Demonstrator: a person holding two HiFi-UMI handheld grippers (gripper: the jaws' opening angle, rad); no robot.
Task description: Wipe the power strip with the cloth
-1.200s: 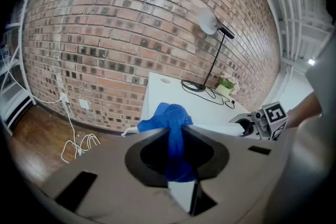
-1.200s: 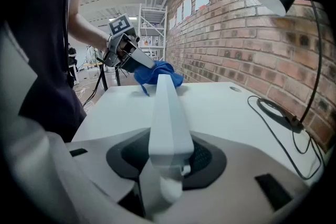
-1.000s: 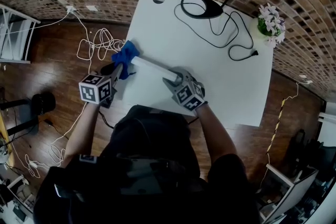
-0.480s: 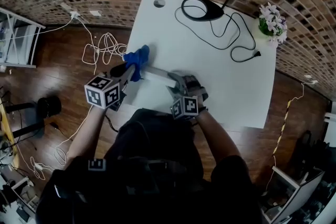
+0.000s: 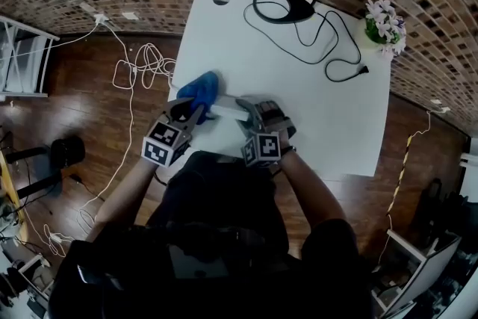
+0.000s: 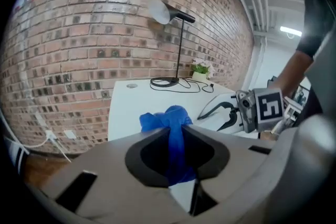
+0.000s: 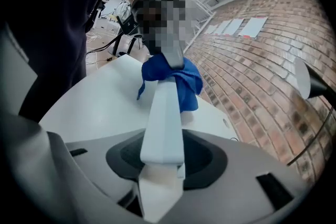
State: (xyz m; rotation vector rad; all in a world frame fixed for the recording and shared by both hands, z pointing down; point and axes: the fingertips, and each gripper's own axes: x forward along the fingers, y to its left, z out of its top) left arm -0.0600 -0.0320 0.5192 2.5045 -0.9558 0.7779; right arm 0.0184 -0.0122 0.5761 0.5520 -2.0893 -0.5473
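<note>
While power strip (image 7: 163,113) sits clamped by near end in right tool (image 5: 246,113), long axis runs straight out from jaws, over worktop (image 5: 321,116), toward cloth (image 5: 200,88). Cloth pinched narrow in left tool (image 5: 194,110), touching strip's far end. Next wipe probably follows that axis, toward right tool.

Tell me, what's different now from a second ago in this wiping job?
The left hand-held gripper, shut on the blue cloth, slid it along the power strip toward the right hand-held gripper. Nothing was let go: the right one stays clamped on the strip, and the lamp and flowers keep their places on the table.
</note>
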